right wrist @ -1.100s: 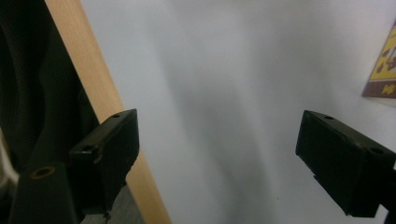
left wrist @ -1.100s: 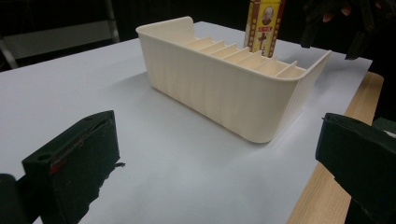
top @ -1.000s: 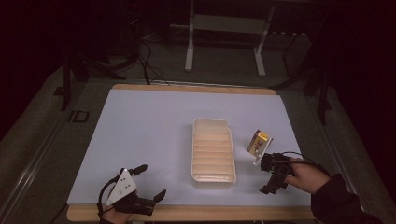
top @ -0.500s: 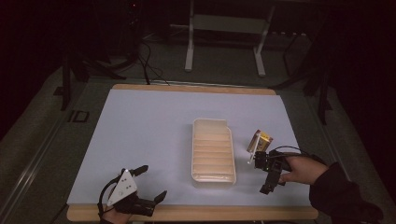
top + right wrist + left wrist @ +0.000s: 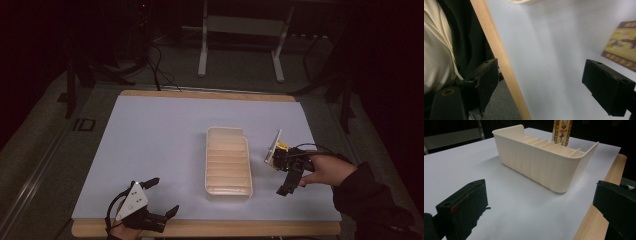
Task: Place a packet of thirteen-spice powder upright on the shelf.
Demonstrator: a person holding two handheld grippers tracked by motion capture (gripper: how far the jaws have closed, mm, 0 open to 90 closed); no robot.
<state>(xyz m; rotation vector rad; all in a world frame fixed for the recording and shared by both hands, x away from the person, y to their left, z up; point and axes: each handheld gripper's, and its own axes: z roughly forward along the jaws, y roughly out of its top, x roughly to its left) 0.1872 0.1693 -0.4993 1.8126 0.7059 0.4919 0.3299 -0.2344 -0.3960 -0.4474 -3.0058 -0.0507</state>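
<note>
On the table, a cream tray is sitting in the middle. Just beside its right side, a yellow box is standing tilted, touching the right gripper, whose jaws are gaping wide. Near the front left corner, the left gripper is resting, jaws wide apart.

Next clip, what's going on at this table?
A person at a white-covered table holds a gripper in each hand. A cream ribbed tray sits mid-table. Just right of it, a small yellow printed card box is tipped up on edge beside the right gripper, whose jaws stand wide open; whether anything is touching the box is unclear. The left gripper rests at the near left edge, jaws open and holding nothing, pointed toward the tray.
</note>
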